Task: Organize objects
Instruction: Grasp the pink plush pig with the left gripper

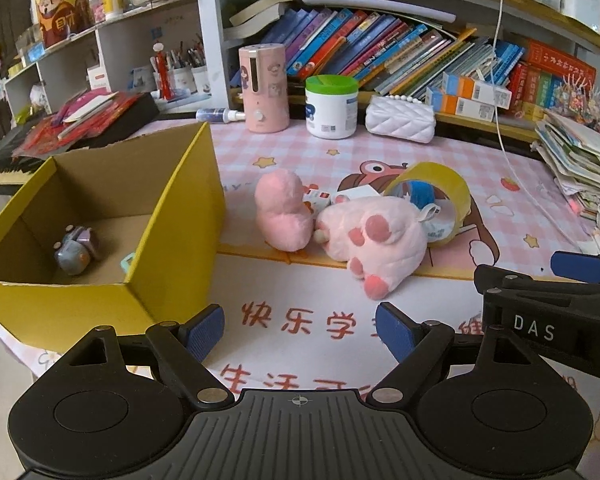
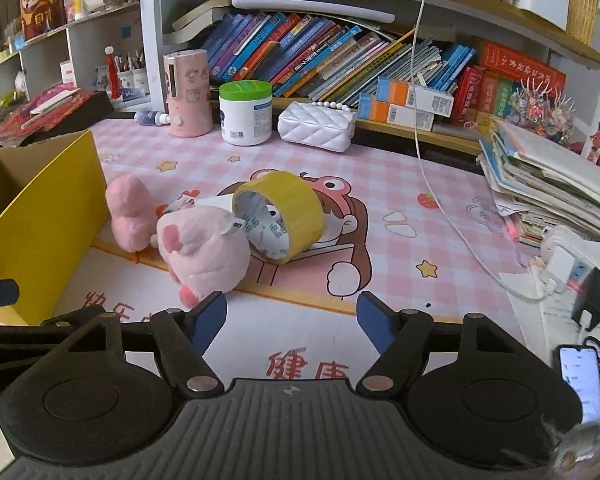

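From the left wrist camera, the left gripper (image 1: 300, 332) hung above the desk mat (image 1: 500, 200) with its jaws spread wide and nothing between the blue pads. A yellow cardboard box (image 1: 172, 256) stood open just to its left, a small toy figure (image 1: 78, 250) already lying on the box floor. Ahead, near the box's right wall, lay a pink plush (image 1: 284, 212) touching a second pink plush with paw pads (image 1: 376, 240), and a roll of yellow tape (image 1: 440, 196) leaned against the back of that second toy. The right gripper (image 1: 580, 268) reached in from the right edge; this view did not show how its jaws stood.

From the right wrist camera, the right gripper (image 2: 292, 320) was seen with jaws well apart and empty, its left pad close to the paw plush (image 2: 204, 252) in the picture but apparently not touching it. The tape roll (image 2: 280, 216) showed its printed inner face, tilted on the toy. Only this view took in a phone (image 2: 582, 384) lit at the right edge and a stack of papers (image 2: 552, 184); the box (image 2: 48, 216) appeared only as an outer wall, its contents hidden.

The step in hand looked like an approach to the next loose item. The next move would call for bringing one gripper down over a plush or the tape, closing, then carrying it over the box wall.
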A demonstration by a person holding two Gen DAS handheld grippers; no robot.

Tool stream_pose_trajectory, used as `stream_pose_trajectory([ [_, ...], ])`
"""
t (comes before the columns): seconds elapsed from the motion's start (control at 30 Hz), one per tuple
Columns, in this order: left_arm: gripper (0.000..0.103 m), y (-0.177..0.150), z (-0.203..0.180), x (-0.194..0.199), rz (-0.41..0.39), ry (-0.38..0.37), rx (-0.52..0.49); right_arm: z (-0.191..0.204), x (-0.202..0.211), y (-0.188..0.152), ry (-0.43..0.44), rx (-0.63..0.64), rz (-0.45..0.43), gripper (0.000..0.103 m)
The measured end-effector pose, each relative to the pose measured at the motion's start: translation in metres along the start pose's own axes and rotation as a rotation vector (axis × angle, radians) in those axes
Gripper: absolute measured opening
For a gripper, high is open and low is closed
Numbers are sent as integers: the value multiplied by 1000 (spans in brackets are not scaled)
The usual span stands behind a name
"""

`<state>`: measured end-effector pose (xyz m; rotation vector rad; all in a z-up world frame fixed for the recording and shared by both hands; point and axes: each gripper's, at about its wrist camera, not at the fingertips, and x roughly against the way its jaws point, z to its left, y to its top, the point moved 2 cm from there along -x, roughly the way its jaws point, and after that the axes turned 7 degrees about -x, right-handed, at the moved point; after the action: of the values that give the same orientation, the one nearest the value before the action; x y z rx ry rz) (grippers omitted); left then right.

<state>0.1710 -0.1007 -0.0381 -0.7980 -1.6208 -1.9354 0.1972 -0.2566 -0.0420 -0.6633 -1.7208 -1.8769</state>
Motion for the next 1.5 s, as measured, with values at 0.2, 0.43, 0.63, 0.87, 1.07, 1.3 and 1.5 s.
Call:
stream_pose_trajectory([
  [0.2, 84, 8, -11, -12, 15, -14, 12, -13, -15, 7, 8, -16, 6, 70],
  [0.43, 84, 22, -27, -36, 28, -52, 27, -35, -25, 14, -38, -42, 0, 70],
  [0.63, 84, 42, -44, -63, 24, -74, 43, -59, -31, 14, -86, -65, 5, 70],
  [0.87, 84, 56, -63, -97, 46, -50, 35, -79, -32, 12, -128, -84, 20, 70],
  [1.07, 84, 61, -67, -115, 67, -13, 27, -84, -31, 10, -140, -83, 25, 70],
  [1.3, 74, 60, -63, -126, 70, 30, -6, -81, -32, 11, -129, -70, 29, 70],
  [1.5, 66, 51, -48, -107, 64, -58, 5, -69, -35, 15, -80, -39, 26, 71],
])
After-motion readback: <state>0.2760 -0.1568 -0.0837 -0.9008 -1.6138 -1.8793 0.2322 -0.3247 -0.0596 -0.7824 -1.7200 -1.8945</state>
